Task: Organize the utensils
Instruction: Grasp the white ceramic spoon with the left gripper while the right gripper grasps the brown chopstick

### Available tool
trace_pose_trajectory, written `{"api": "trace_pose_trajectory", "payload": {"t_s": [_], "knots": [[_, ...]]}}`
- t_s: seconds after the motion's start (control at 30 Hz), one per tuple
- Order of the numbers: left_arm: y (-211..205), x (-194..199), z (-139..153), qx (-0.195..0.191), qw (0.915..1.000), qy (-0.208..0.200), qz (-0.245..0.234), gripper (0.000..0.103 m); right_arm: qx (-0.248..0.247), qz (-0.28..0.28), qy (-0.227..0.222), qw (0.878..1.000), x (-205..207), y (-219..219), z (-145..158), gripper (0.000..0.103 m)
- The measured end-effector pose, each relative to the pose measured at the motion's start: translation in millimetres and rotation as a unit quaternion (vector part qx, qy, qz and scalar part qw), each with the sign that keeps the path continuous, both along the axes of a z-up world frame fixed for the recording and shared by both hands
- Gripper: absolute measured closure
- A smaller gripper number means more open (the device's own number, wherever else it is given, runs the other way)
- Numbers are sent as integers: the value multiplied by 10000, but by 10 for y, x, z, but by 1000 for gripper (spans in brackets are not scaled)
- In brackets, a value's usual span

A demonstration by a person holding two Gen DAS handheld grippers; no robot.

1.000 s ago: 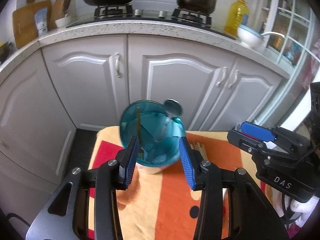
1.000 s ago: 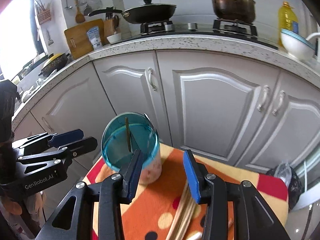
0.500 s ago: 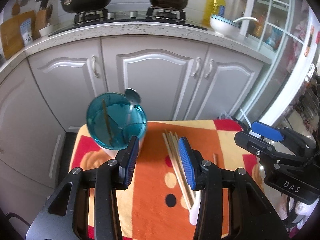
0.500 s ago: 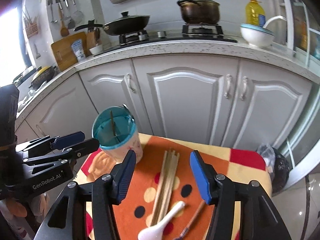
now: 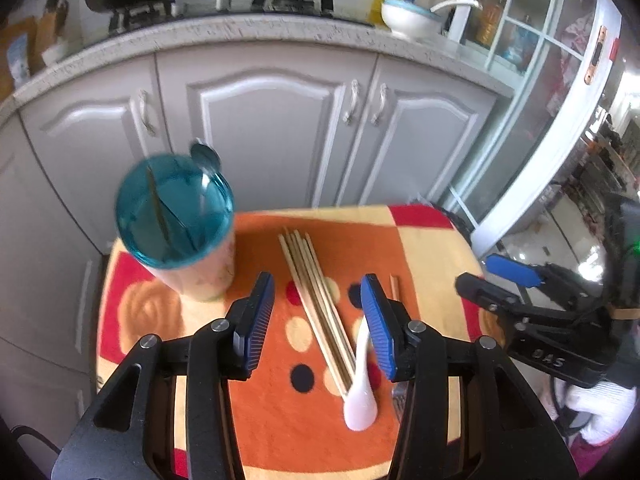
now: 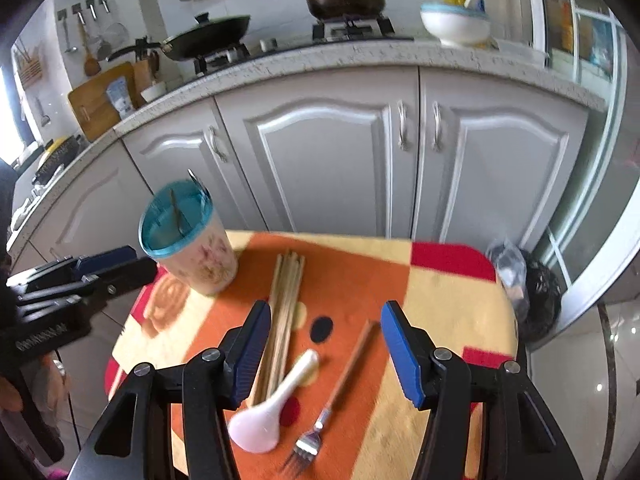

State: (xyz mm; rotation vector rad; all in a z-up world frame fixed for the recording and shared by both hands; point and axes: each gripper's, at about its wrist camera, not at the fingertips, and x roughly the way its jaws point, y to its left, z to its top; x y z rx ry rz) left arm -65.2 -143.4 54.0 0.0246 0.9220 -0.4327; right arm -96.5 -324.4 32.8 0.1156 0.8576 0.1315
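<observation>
Currently both claws are hovering above a small counter [image 6: 452, 304] covered with an orange, cream and red patterned cloth, and both are pointing steeply down at it.

Left claw [image 5: 318, 318]: its jaws are standing wide, having just been opening further, and nothing is pressing against the blue pads. A bundle of wooden chopsticks [image 5: 316, 304] is lying on the cloth below the gap, not gripped. In the right wrist view this claw [image 6: 80, 276] is showing at the left edge, just beside the cup.

Right claw [image 6: 326, 350]: its jaws are standing moderately apart, having just been opening, and they are holding nothing. The utensils are lying on the cloth beneath the gap. In the left wrist view the right claw [image 5: 516, 280] is appearing at the right edge of the counter.

Task items are lying as follows:
- The cup [image 6: 192, 240], a pale floral holder with a teal translucent rim, is standing upright at the far left corner of the counter. A metal spoon [image 5: 206, 158] and one thin stick are already leaning inside it.
- The chopsticks [image 6: 284, 316] are lying in a bundle in the middle of the cloth, running from far to near, just right of the cup.
- A white ceramic spoon [image 6: 268, 408] is lying at the near end of the chopsticks, touching them, its bowl toward the near edge.
- A fork [image 6: 332, 400] with a brown handle is lying right of the white spoon, tines toward the near edge.

Beyond the counter, grey cabinet doors [image 6: 328, 168] are filling the far side.
</observation>
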Motion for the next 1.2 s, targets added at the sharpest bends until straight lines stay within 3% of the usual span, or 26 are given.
{"api": "trace_pose_trajectory", "payload": {"t_s": [0.37, 0.7, 0.93, 1.0, 1.1, 1.13, 1.2], "knots": [[-365, 105, -778, 152, 9899, 1062, -922, 59, 434, -386, 1024, 9930, 121, -356, -880, 48], [-868, 280, -1231, 539, 9744, 1374, -1696, 60, 633, -474, 1202, 9896, 197, -516, -1008, 48], [-1016, 367, -1399, 760, 9676, 1423, -1943, 78, 747, -465, 1307, 9875, 317, -545, -1082, 48], [-1042, 382, -1441, 827, 9662, 1454, -1964, 93, 764, -441, 1330, 9872, 360, -542, -1107, 48], [-1029, 401, -1460, 776, 9675, 1476, -1901, 93, 844, -376, 1409, 9857, 458, -508, -1161, 49], [-1020, 406, -1460, 731, 9682, 1486, -1877, 93, 869, -345, 1423, 9854, 487, -494, -1176, 57], [-976, 412, -1434, 650, 9707, 1446, -1806, 93, 884, -274, 1494, 9844, 573, -442, -1220, 62]]}}
